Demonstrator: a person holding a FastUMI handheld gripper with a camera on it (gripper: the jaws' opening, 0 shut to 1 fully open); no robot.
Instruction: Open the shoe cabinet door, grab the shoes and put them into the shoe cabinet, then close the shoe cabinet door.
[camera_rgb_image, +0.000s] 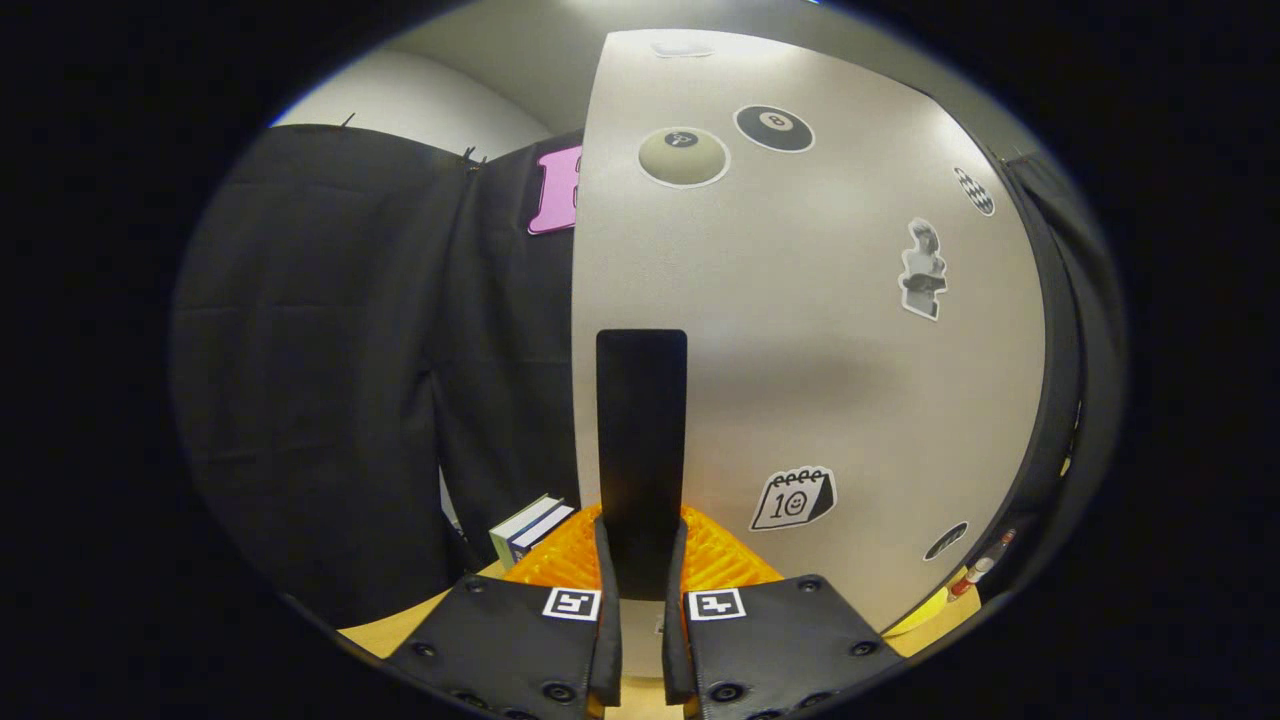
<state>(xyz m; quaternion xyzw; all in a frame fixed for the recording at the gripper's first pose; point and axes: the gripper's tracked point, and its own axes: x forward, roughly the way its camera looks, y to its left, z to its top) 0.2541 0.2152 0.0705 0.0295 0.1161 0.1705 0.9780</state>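
The shoe cabinet door (800, 330) is a pale panel with several stickers, standing upright right in front of me. A tall black handle (641, 420) runs vertically near the door's left edge. My gripper (640, 545) is shut on the lower end of this handle, one finger pressing on each side. The fingertips (604, 560) almost touch the door face. I cannot tell how far the door stands from the cabinet body.
A short stack of books (530, 528) lies on the wooden surface (390, 630), left of the fingers and below the door's left edge. Small bottles (975, 575) and a yellow object (925, 610) sit past the door's lower right corner. Black cloth hangs behind.
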